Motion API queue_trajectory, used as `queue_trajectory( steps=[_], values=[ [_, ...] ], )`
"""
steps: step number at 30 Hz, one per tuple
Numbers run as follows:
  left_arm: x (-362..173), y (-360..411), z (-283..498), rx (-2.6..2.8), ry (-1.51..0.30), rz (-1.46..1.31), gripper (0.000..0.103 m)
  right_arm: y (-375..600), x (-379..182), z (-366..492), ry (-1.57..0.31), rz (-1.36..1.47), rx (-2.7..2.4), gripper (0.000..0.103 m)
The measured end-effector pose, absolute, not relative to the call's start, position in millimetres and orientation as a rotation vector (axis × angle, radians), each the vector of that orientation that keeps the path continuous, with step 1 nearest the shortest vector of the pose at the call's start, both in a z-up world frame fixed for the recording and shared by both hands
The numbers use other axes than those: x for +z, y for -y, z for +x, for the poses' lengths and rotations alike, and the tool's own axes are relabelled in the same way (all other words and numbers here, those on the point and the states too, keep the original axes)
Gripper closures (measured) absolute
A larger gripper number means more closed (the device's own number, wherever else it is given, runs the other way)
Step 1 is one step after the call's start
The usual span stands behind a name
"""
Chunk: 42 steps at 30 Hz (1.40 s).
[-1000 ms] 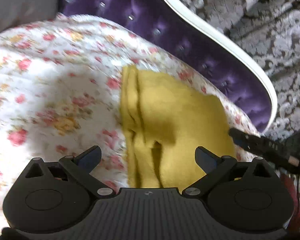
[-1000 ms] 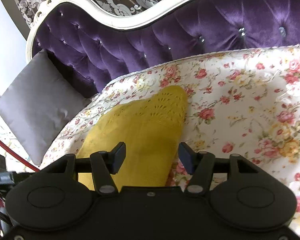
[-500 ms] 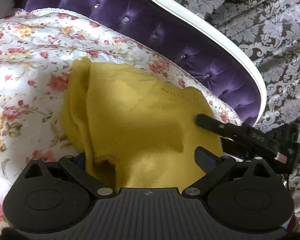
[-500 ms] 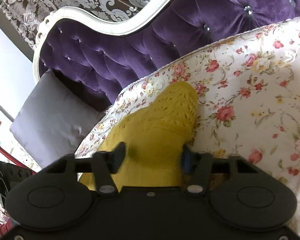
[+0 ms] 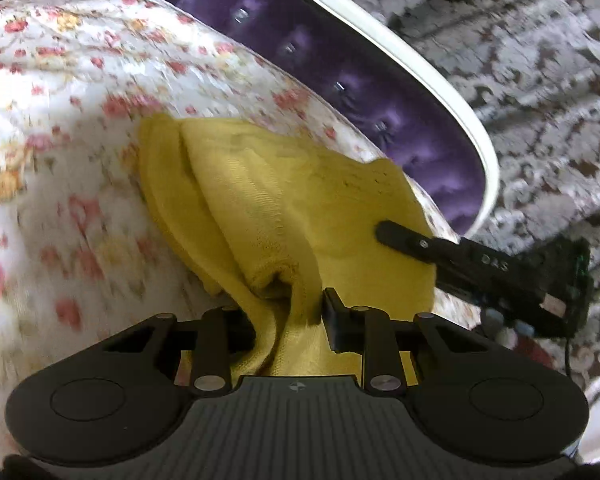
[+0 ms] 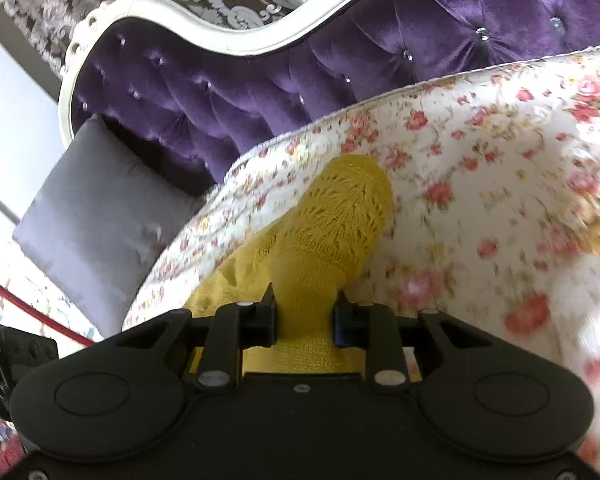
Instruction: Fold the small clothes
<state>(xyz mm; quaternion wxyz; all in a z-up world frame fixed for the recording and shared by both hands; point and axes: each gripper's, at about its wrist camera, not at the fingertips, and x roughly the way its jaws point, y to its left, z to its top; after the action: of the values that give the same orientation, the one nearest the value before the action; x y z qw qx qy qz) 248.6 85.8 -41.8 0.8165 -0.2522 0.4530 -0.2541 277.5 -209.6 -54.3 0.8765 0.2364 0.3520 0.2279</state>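
Left gripper point(image 5: 290, 322): nearly closed, pinching a bunched fold of yellow knit point(image 5: 284, 208) between the pads; right finger point(image 5: 336, 320) pressed flat against the cloth, left finger mostly hidden behind the gathered fabric at 9 o'clock of the pinch. Knit rising from the pinch toward 12 o'clock, spread over the floral cover point(image 5: 72, 152) in two or three overlapping layers, thick rolled edge along the 10 o'clock side. Right gripper's finger seen in the left view at 3 o'clock point(image 5: 404, 238), tip lying on the knit's far edge.

Right gripper point(image 6: 304, 318): narrowed to a small gap, clamped on a thick wad of the same knit point(image 6: 340, 216); both fingers point(image 6: 266, 318) touching cloth, fabric filling the whole gap and running back under the body. Ahead, toward 12 o'clock, a lacy openwork end of the knit lying on the floral cover point(image 6: 500, 168), rounded tip pointing to 1 o'clock.

Knit resting near the cover's edge, close to the purple tufted sofa back point(image 6: 340, 52) with its white frame point(image 6: 228, 40). Grey cushion point(image 6: 96, 208) at 9 o'clock in the right view, leaning against the sofa back, apart from the knit. Damask wallpaper point(image 5: 520, 60) behind the frame, at 1 to 2 o'clock in the left view. Left view and the right part of the right view blurred
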Motion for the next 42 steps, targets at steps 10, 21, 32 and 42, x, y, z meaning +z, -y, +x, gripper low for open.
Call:
queue_trajectory(
  steps=[10,21,32,42],
  values=[
    [-35,-77,155,-0.603,-0.997,-0.547,0.075,214,-59,185,-0.770,0.482,0.466,0.067],
    [-51,-89,92,-0.413,-0.972,-0.401,0.071,209,-68,123,-0.714,0.285,0.353,0.056],
    [3,-65,78,-0.295,-0.710,-0.151,0.057,210,-51,96,-0.538,0.185,0.227,0.074],
    [-50,-41,123,-0.226,-0.793,-0.004,0.044,202,-80,120,-0.613,0.097,0.180,0.075]
  ],
)
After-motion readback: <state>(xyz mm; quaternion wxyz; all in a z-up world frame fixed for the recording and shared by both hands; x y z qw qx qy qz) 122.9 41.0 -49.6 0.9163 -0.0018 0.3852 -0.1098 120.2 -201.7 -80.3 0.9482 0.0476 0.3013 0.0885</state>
